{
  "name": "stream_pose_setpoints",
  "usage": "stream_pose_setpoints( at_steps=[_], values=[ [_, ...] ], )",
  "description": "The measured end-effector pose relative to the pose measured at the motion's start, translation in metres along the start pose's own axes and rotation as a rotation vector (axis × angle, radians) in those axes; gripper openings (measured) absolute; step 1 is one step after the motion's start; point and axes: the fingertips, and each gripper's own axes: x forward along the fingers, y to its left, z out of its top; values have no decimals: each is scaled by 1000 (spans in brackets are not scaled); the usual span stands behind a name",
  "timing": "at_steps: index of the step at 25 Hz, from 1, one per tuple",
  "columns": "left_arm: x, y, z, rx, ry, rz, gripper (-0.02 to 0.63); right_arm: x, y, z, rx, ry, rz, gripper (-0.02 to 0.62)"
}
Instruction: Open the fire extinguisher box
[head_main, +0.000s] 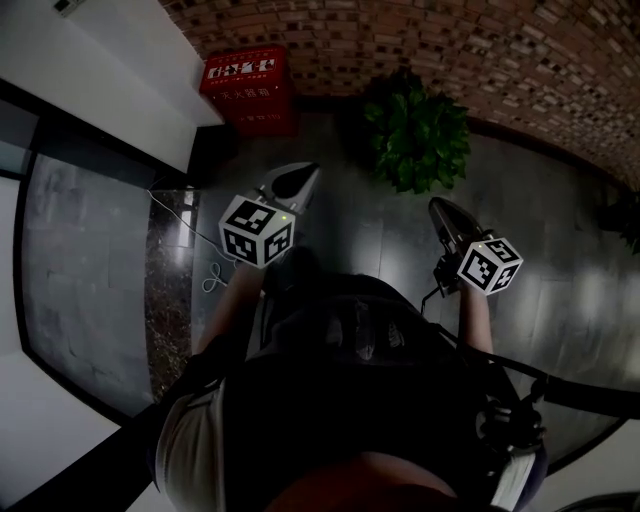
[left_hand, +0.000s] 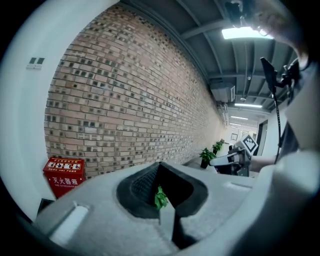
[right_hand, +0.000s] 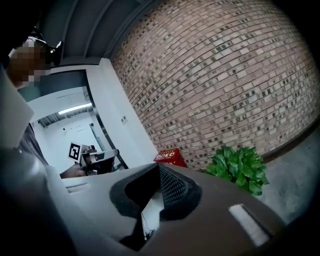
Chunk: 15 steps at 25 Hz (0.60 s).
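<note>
The red fire extinguisher box (head_main: 248, 90) stands on the floor against the brick wall, lid down, well ahead of both grippers. In the left gripper view the box (left_hand: 64, 175) is low at the left; in the right gripper view the box (right_hand: 170, 156) is near the middle. My left gripper (head_main: 303, 177) points towards the wall, jaws shut and empty, with its tip (left_hand: 160, 167) touching nothing. My right gripper (head_main: 438, 208) is held further right, also shut and empty, and its tip (right_hand: 160, 168) is far from the box.
A potted green plant (head_main: 416, 135) sits to the right of the box by the brick wall (head_main: 450, 50). A white wall (head_main: 90, 70) and a glass panel (head_main: 80, 250) run along the left. A thin cable (head_main: 207, 262) lies on the dark floor.
</note>
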Motion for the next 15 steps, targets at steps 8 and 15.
stream_pose_setpoints(
  at_steps=[8,15],
  values=[
    [-28,88,-3,-49,0,39,0,90,43,15,-35,42,41,2],
    [-53,146,-11,-122,-33,64,0,151,82,8,-121,126,60,2]
  ],
)
